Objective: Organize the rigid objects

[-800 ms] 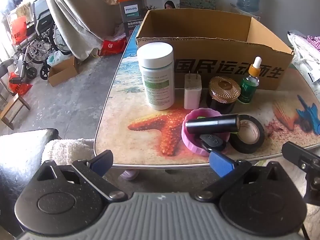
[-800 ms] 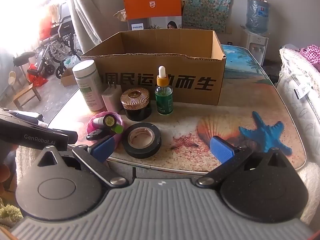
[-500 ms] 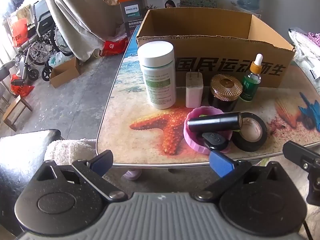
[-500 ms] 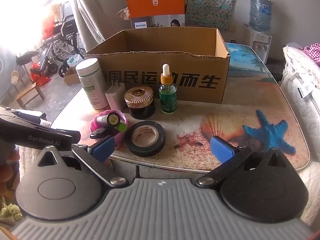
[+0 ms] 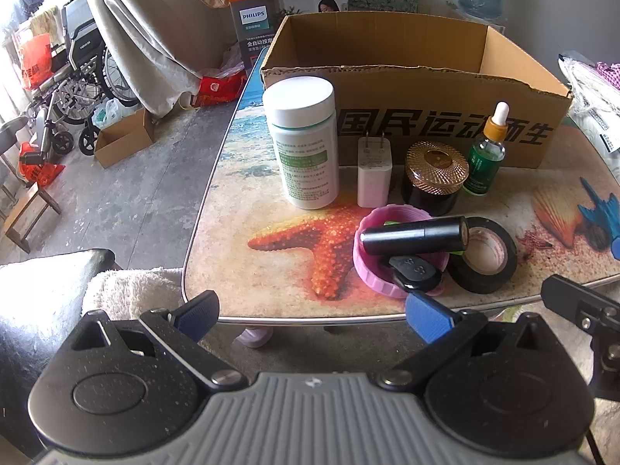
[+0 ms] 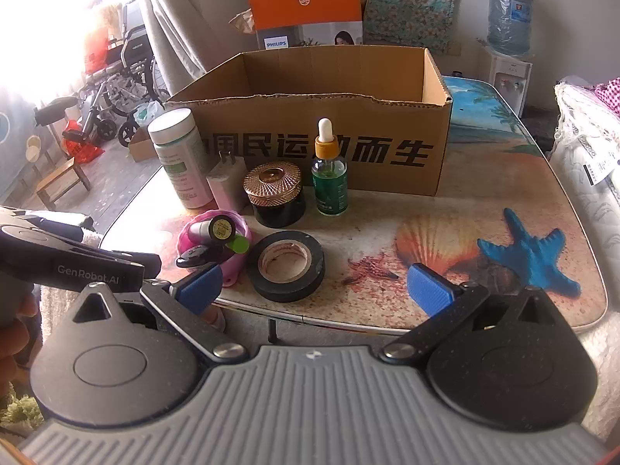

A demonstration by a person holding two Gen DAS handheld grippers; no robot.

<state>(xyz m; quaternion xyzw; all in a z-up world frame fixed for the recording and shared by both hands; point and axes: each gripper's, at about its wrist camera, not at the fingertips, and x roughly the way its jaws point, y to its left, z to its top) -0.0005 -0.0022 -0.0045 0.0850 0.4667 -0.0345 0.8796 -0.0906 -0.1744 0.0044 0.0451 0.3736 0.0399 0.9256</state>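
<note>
An open cardboard box stands at the back of the table. In front of it stand a white pill bottle, a white charger plug, a black jar with a gold lid and a green dropper bottle. Nearer lie a pink lid holding a black tube and a black key fob, and a black tape roll. My left gripper and right gripper are open and empty, at the table's near edge.
The table has a beach print and a rounded metal edge. A Philips carton stands behind the box. A wheelchair and small box are on the floor at left. White bedding lies at right.
Both grippers have moved a little closer to the table and its objects. Both stay open and nothing on the table has moved.
</note>
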